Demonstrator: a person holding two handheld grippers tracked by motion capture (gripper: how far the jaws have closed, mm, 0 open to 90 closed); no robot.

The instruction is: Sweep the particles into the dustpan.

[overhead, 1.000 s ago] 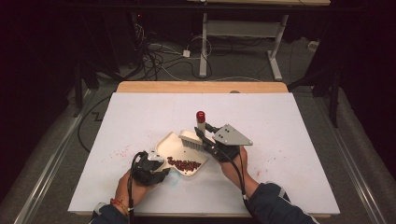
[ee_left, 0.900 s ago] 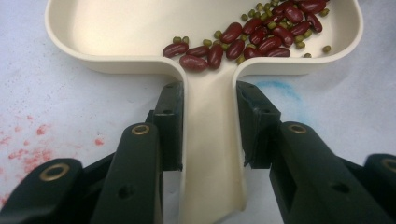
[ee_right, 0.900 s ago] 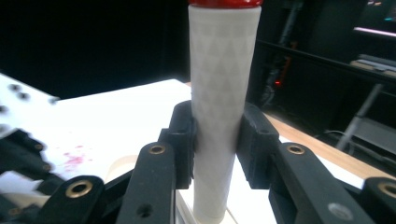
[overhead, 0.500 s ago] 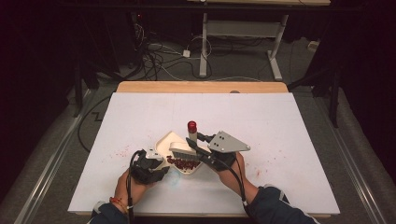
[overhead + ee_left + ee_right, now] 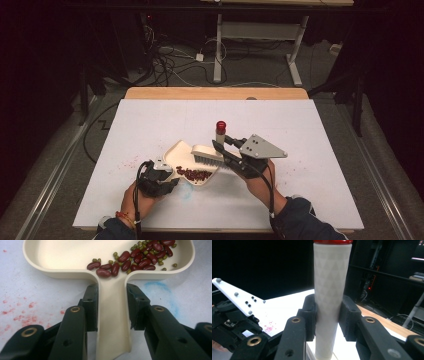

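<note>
Pinching the dustpan handle, left tongs close.

A cream dustpan is seen on a white table; dark red beans and small green beans are held in it; the table is marked with pink-red specks and a pale blue smudge; the brush handle is white with a faint triangle pattern, capped in red; black jaws are shown; the plate is grey.
</note>
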